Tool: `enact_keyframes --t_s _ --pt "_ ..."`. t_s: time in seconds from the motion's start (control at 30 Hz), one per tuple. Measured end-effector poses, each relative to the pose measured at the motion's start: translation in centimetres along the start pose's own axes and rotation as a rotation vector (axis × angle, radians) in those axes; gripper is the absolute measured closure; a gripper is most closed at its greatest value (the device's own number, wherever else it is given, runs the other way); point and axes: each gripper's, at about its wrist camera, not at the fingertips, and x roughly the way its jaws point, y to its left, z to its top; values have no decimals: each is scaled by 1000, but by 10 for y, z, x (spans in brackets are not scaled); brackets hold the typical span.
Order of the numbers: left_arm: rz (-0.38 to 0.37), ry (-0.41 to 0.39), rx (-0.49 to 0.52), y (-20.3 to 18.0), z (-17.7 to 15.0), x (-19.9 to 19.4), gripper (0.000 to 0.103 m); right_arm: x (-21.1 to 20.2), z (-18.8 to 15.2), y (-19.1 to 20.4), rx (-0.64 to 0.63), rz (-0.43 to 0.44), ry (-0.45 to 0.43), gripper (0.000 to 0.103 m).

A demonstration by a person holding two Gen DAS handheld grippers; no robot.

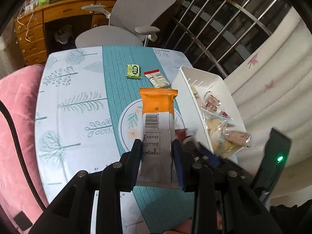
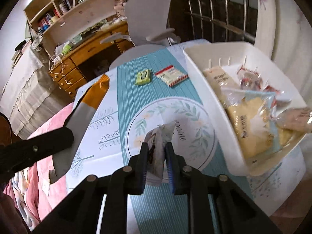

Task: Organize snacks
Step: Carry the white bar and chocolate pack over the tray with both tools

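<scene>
Left gripper (image 1: 157, 146) clamped on orange-and-grey snack bar (image 1: 157, 115), right gripper (image 2: 157, 150) pinching small crumpled packet (image 2: 156, 146) (white basket (image 2: 204, 89) just right of it).

My matt black plastic left gripper (image 1: 157, 146) pinches a glossy foil orange snack bar (image 1: 158, 120). Beside it, the white bin (image 1: 182, 89) looks like smooth plastic. Under it, the ribbed teal tablecloth (image 1: 117, 74) has a dull sheen.

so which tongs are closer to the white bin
Right. The right tongs, shut on a small packet, sit beside the white bin. The left tongs, holding the orange packet, are farther out.
</scene>
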Motion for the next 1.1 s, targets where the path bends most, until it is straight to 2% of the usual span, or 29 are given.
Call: enact_keyframes --t_s 0.13,0.3,0.57,0.93,1.1 --pt "-44 -10 -13 -19 -11 -5 72 -19 7 -18 0 14 -29 87" --pt "-62 -47 -9 -52 -15 -5 72 -36 14 -46 -37 34 -58 87" --pt "-82 -74 -99 -115 -5 22 72 -59 41 -109 -153 68 -61 87" --pt "-84 -112 -81 -204 5 58 72 -76 84 -186 -273 89 -81 89" --pt "-65 -113 -101 -223 1 69 69 -80 93 -204 -322 101 -89 89"
